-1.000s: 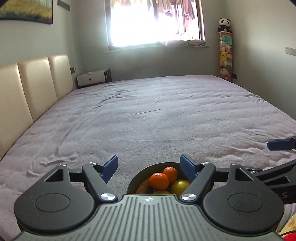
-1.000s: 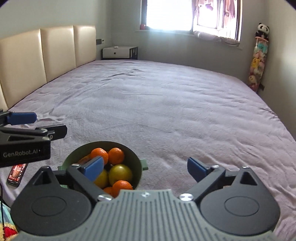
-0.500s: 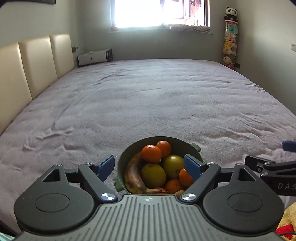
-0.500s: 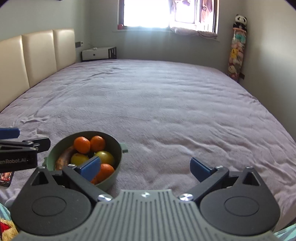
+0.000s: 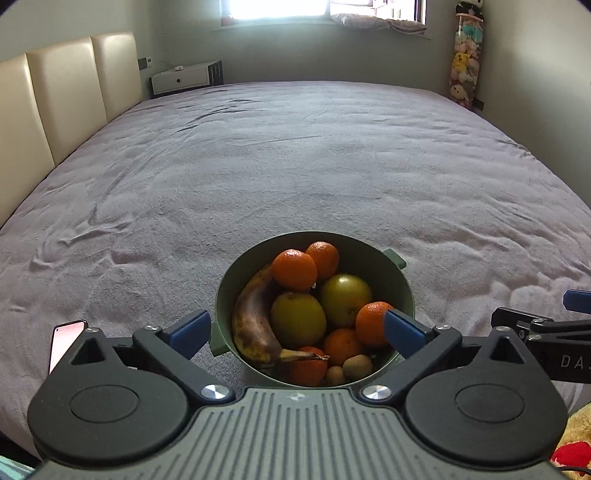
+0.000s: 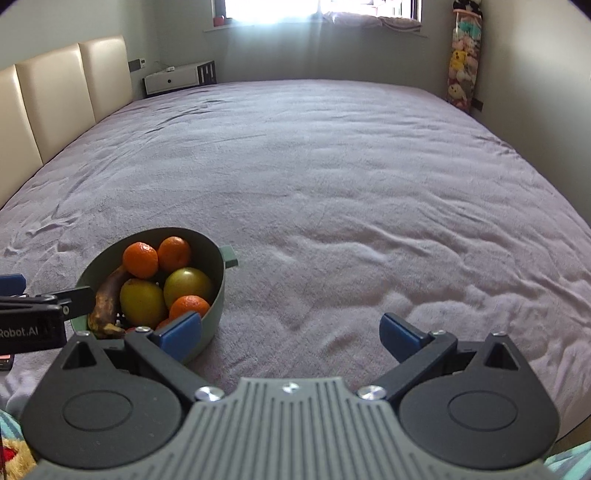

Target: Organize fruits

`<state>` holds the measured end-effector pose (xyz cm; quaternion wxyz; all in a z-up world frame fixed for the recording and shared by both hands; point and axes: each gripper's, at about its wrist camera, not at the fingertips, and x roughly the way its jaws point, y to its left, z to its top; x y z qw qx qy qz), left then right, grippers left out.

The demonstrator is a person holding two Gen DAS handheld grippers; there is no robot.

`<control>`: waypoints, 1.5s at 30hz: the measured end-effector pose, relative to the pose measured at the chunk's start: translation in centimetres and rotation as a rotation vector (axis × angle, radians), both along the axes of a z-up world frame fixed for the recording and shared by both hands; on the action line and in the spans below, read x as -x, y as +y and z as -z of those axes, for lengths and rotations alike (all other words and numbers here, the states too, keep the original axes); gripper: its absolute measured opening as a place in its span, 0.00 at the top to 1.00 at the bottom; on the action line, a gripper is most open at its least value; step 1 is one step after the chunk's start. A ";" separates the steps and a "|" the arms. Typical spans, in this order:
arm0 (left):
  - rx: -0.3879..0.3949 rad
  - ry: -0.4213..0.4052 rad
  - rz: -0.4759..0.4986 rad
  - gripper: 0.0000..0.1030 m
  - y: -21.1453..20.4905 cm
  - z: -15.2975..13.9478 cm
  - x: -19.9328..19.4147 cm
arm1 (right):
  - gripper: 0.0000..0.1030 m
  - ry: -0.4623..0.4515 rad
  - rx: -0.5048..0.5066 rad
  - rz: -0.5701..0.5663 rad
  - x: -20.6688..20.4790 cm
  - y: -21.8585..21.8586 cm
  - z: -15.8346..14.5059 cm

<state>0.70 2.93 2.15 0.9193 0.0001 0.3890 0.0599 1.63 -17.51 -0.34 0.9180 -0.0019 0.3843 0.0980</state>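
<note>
Left gripper (image 6: 33, 325) reads "Robot.AI" (cut off).

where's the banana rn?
Left wrist view: banana lies along the left inner wall of the green bowl, beside the yellow-green fruit.

Lit by daylight from the window (image 5: 275, 9) at the far wall, blown out to plain white glare in both views. Soft and even across the mauve bedspread (image 5: 295, 155), creases picked out by low raking shadow. Dimmer toward the near edge, with the fruit bowl (image 5: 400, 291) shaded on its inner wall. Strong fisheye bending: headboard (image 6: 48, 96) and walls curved, corners vignetted black. Sharp overall, slightly soft and grainy at the far wall in the right wrist view.
</note>
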 end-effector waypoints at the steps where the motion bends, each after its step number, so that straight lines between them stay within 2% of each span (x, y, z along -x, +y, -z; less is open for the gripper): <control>1: -0.004 0.002 0.001 0.00 -0.1 0.0 -0.1 | 0.04 0.006 -0.002 0.000 0.0 0.0 0.1; 9: -0.002 0.025 0.012 0.00 -0.4 0.1 -0.4 | 0.04 0.010 -0.005 0.003 0.1 -0.3 0.1; 45: -0.007 0.022 0.025 0.00 -1.2 -0.4 -0.2 | 0.04 0.013 -0.006 0.007 0.0 -0.7 0.2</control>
